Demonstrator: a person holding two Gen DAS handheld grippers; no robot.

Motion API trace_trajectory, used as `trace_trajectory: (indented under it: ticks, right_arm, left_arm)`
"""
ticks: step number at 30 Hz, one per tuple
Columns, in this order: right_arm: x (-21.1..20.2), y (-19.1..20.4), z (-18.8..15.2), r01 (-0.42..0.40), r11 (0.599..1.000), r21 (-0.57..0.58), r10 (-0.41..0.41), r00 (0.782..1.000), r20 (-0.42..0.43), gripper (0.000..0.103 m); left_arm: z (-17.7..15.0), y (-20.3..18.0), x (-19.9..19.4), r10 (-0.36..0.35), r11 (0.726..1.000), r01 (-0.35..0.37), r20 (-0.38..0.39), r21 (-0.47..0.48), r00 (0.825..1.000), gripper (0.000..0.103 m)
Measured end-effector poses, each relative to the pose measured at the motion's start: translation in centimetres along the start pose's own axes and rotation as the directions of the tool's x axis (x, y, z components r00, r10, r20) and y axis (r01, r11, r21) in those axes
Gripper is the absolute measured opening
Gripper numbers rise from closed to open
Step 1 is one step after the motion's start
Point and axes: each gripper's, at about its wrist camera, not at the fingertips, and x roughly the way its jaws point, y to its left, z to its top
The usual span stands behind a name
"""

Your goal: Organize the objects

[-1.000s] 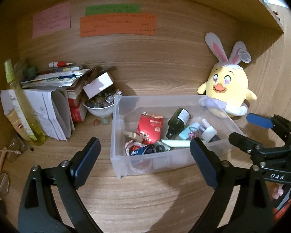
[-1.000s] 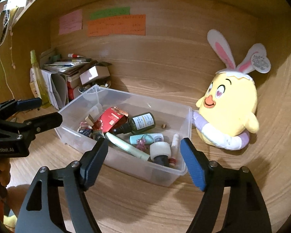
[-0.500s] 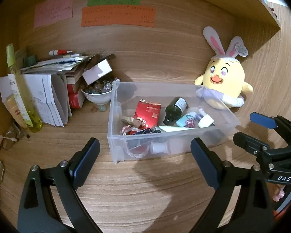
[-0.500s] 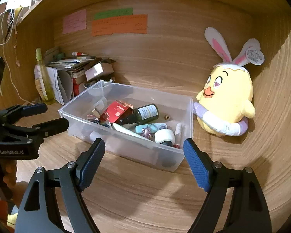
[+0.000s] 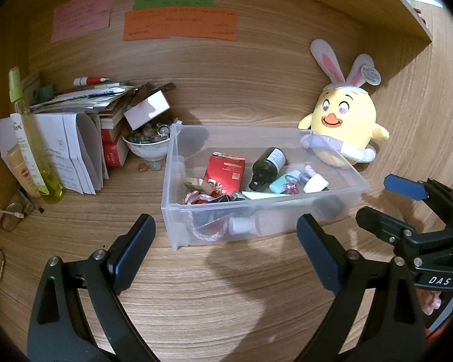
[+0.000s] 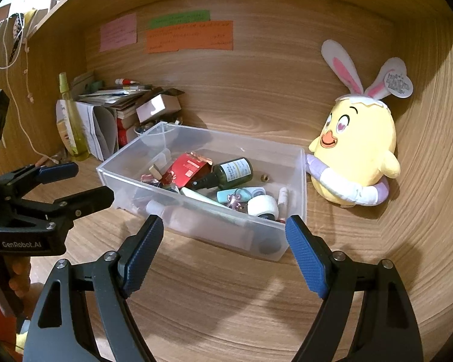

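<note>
A clear plastic bin point(image 5: 258, 211) sits on the wooden bench point(image 5: 214, 286) toward its back edge, with its far right corner touching a yellow chick plush point(image 5: 344, 126) that wears rabbit ears and leans near the bench's back right corner. Inside the bin lie a red packet point(image 5: 225, 173), a dark green bottle point(image 5: 267, 164) on its side, a pale blue tube point(image 5: 282, 184), a small white-capped bottle point(image 5: 315, 182) and other small clutter too jumbled to tell apart. The left tongs point(image 5: 223, 247) hover over the bare bench just in front of the bin, spread wide with nothing between them. The right tongs point(image 6: 223, 250) hover at the bin's near right corner, also spread wide and empty, the pads clear of the plastic. Toward the back left corner of the bench stands a stack of papers and books point(image 5: 84, 111), a white bowl point(image 5: 146, 146) of small stones just beside the bin's left end, and a tall yellow-green spray bottle point(image 5: 34, 147) upright at the left edge. Pink, green and orange sticky notes point(image 5: 179, 24) hang on the back wall above.
</note>
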Motion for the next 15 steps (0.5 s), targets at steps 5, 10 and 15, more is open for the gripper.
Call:
trace_trajectory:
  ticks: [5,10,15]
  right_arm:
    - [0.11,-0.05,-0.08,-0.002,1.0,0.002,0.002,1.0,-0.005,0.081]
    - [0.15,-0.13,-0.17,-0.012,1.0,0.007,0.012,1.0,-0.008,0.081]
    - [0.2,0.15,-0.25,-0.012,1.0,-0.001,0.012,1.0,-0.01,0.081]
  left_arm:
    - [-0.09,-0.16,-0.08,-0.001,1.0,0.001,-0.001,0.006,1.0,0.096]
    - [-0.1,-0.35,-0.05,-0.006,1.0,0.006,-0.001,0.017,1.0,0.096]
    - [-0.14,-0.39,0.13,-0.007,1.0,0.007,-0.006,0.018,1.0,0.096]
